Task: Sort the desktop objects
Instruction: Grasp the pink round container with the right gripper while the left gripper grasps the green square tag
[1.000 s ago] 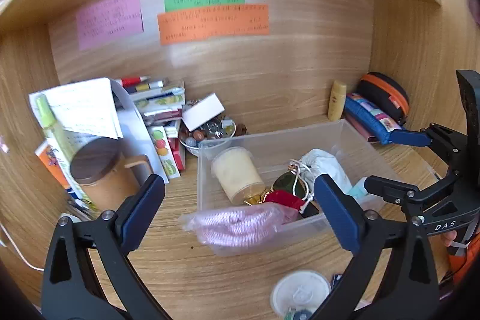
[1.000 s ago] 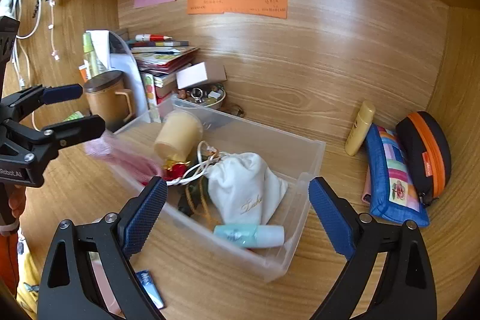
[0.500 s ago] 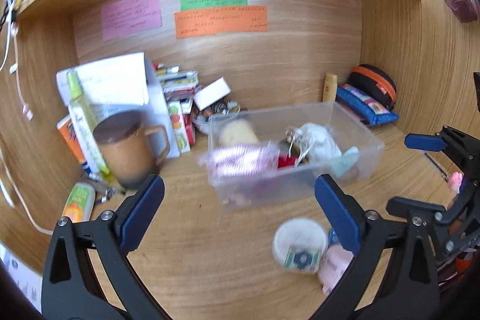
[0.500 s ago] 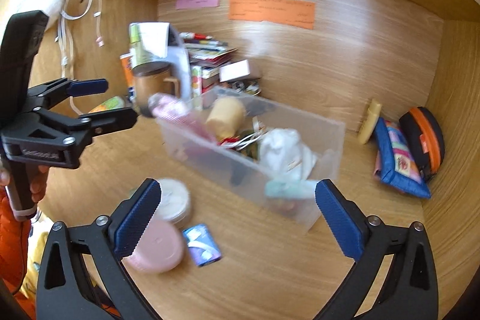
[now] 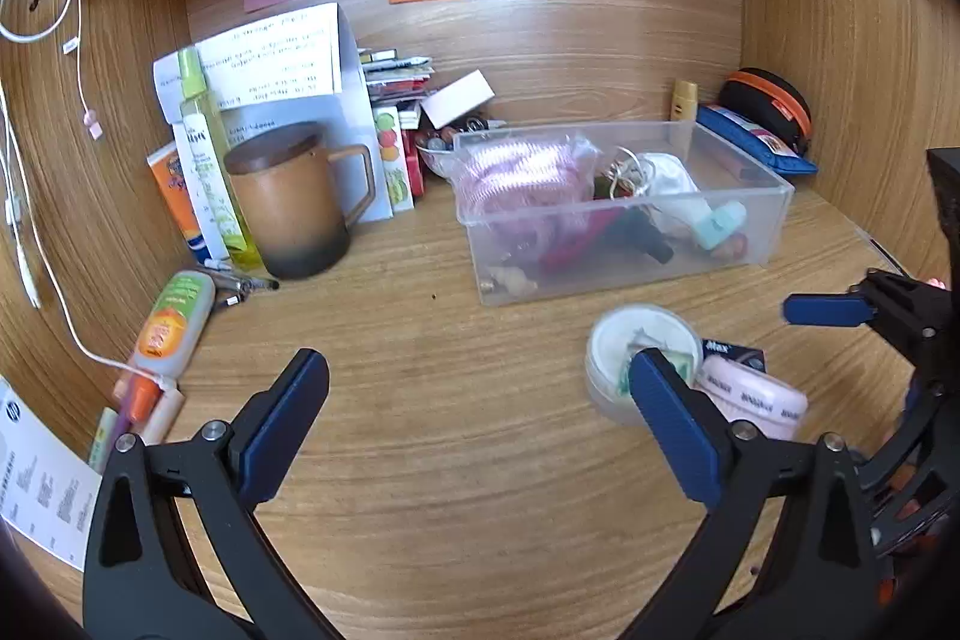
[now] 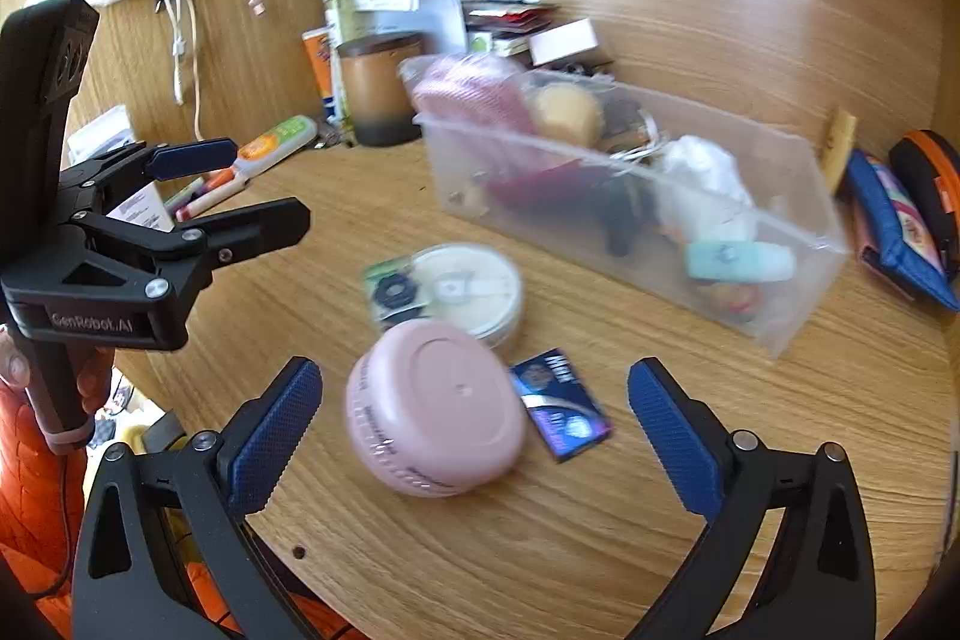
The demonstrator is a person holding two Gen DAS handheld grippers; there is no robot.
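Note:
A clear plastic bin sits mid-desk, holding a pink bagged bundle, a white pouch, a teal tube and other small items. In front of it lie a pink round case, a white round tin and a small blue packet. My left gripper is open and empty above bare desk; it also shows in the right wrist view. My right gripper is open and empty, with the pink case between its fingers.
A brown lidded mug, a green spray bottle, papers and stacked books stand at the back left. An orange-green tube and pens lie left. Pencil cases lie at the right. Wooden walls enclose the desk.
Both grippers have pulled back from the bin toward the desk's front. The pink case, white tin and blue packet have come closer in both views. Both grippers stay open.

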